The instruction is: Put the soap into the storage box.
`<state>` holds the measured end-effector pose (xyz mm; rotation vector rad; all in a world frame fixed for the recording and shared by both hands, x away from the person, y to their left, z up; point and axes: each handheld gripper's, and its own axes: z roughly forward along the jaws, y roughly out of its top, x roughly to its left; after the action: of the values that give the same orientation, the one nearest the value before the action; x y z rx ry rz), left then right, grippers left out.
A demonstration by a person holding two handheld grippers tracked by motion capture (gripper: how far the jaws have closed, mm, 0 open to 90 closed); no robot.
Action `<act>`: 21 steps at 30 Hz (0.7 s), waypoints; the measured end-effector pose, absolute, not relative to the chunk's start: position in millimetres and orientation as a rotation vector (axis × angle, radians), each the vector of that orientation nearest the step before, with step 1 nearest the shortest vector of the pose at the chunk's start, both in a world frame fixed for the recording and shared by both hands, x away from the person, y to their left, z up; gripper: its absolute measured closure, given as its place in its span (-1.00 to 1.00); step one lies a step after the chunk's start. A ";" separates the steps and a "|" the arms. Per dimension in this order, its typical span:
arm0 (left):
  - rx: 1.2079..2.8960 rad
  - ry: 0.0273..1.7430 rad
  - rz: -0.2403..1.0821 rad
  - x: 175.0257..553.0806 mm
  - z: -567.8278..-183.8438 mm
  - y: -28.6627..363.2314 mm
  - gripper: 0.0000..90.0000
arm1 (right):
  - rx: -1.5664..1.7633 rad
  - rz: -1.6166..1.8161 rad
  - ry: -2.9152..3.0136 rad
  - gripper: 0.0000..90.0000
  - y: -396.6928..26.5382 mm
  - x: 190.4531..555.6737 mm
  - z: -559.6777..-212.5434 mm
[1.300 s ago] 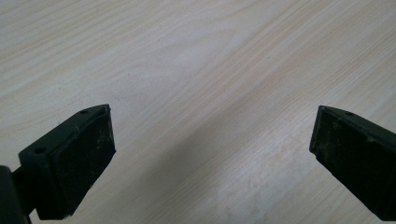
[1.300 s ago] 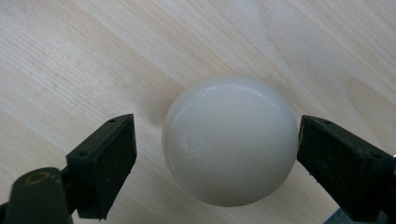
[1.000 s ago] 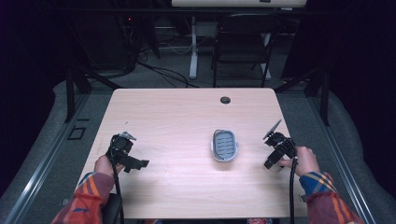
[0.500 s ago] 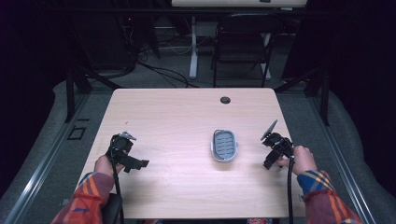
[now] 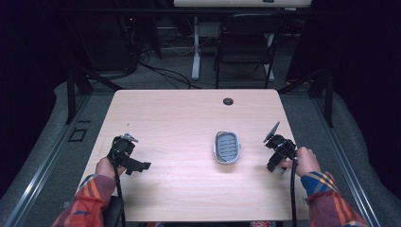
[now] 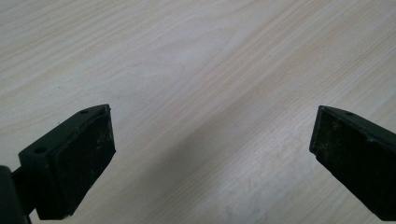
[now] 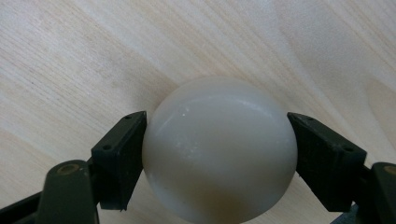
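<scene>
A pale ball (image 7: pixel 219 149) is clamped between the pads of the right hand-held gripper (image 7: pixel 217 154), whose jaws have just been closing, low over the counter (image 5: pixel 179 118). The left hand-held gripper (image 6: pixel 212 149) is held wide open, with nothing between its jaws. A grey dish (image 5: pixel 227 147) is seen between them.

Grey soap dish (image 5: pixel 227 147) on wooden table (image 5: pixel 179 113)

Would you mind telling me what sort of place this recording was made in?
Probably a lab or studio set up for recording: a lone wooden table on grey carpet with dark surroundings, cables trailing on the floor behind, and a folding chair by a desk leg.
</scene>
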<state>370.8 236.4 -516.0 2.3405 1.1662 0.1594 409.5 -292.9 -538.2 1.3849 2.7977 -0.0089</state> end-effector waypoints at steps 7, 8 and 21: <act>2.342 1.167 0.160 370.9 -516.1 236.3 -1.00 | 1.387 -0.004 2.797 -0.49 -293.3 408.7 -534.0; 2.343 1.169 0.159 371.1 -516.4 236.2 -1.00 | 1.387 0.000 2.792 -0.49 -293.1 408.5 -532.0; 2.343 1.169 0.161 371.1 -516.4 236.4 -1.00 | 1.370 0.053 2.776 -0.49 -280.3 409.7 -521.6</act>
<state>371.1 236.4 -516.4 2.3434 1.1694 0.1606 409.7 -280.3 -521.6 1.3704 2.7762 0.0530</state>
